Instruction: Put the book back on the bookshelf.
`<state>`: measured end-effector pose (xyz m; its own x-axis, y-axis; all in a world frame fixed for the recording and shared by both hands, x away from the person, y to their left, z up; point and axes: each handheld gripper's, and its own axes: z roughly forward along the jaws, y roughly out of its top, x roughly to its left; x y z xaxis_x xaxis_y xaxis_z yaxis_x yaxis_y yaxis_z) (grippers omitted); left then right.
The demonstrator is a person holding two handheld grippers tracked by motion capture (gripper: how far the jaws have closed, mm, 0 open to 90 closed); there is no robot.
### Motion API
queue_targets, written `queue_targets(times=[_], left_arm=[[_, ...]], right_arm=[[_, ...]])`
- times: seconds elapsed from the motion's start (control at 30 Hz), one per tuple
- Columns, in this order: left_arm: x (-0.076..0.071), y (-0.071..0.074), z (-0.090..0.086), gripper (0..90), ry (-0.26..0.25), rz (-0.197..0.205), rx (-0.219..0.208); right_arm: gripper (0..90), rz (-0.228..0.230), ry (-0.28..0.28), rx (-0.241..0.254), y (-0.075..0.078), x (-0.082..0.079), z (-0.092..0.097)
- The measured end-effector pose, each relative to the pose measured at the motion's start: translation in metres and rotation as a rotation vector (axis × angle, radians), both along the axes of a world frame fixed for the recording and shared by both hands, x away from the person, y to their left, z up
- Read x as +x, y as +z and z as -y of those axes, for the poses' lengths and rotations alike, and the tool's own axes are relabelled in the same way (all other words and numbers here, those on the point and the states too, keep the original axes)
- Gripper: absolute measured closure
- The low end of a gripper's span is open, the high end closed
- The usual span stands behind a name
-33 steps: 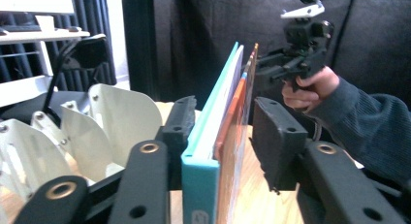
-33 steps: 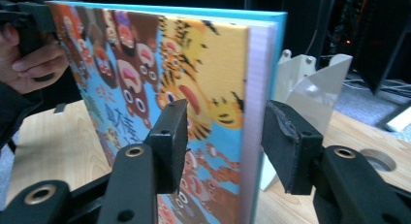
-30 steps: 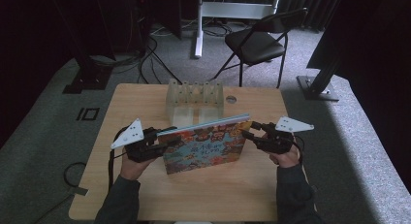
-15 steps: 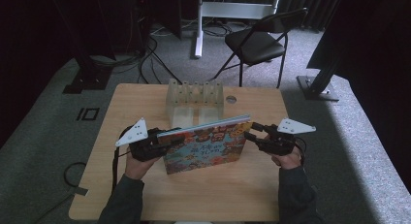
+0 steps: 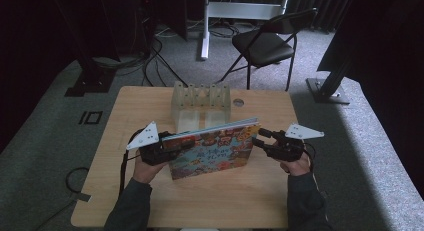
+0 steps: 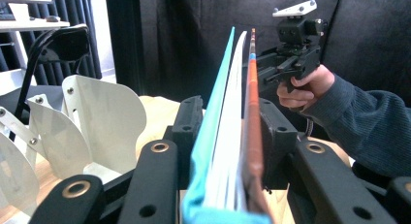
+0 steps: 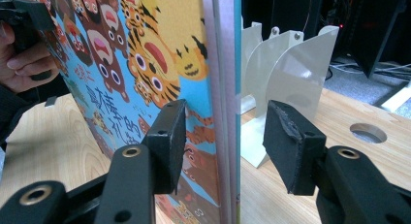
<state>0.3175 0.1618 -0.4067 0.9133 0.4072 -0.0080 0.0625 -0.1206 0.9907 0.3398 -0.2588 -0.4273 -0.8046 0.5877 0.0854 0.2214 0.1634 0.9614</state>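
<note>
The left gripper (image 5: 167, 147) is re-clamping its fingers on the upright book (image 5: 212, 148) before the rack (image 5: 200, 103) on the desk (image 5: 150, 201); the right gripper (image 5: 257, 140) is straddling its edge loosely; racking looks next.

L tool (image 5: 167, 147) clamped, R tool (image 5: 260, 140) jaws apart.

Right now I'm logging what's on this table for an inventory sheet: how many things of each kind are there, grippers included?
Picture book: 1, standing on edge
White divider rack: 1
Hand-held grippers: 2, the left gripper clamped on the book's edge, the right gripper with one pad on the cover and a gap on the other side
Total: 4
</note>
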Motion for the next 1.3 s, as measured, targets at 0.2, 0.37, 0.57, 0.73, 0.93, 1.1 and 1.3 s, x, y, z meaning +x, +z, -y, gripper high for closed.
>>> queue_targets(times=[0.2, 0.37, 0.57, 0.73, 0.93, 1.1, 1.3], left_arm=[[0.002, -0.002, 0.003, 66.4, -0.011, -0.002, -0.007], [0.002, -0.002, 0.003, 70.6, -0.026, 0.002, -0.001], [-0.005, -0.002, 0.006, 75.2, -0.006, 0.047, 0.025], [-0.013, -0.003, 0.009, 76.6, 0.018, 0.061, 0.017], [-0.020, -0.006, 0.013, 79.9, 0.037, 0.057, -0.012], [-0.022, -0.007, 0.015, 80.0, 0.057, 0.054, -0.023], [-0.023, -0.009, 0.016, 79.8, 0.044, 0.060, -0.032]], right_arm=[[50.2, -0.019, -0.002, -0.018, -0.004, 0.000, 0.000], [51.3, -0.036, -0.008, -0.027, -0.007, 0.002, -0.001], [52.6, -0.039, -0.037, -0.046, -0.008, 0.003, -0.003], [52.3, -0.048, -0.044, -0.049, -0.008, 0.004, -0.002], [52.1, -0.060, -0.060, -0.048, -0.012, 0.005, 0.000], [51.9, -0.057, -0.080, -0.074, -0.014, 0.003, 0.001], [51.5, -0.066, -0.097, -0.099, -0.018, 0.002, 0.002]])
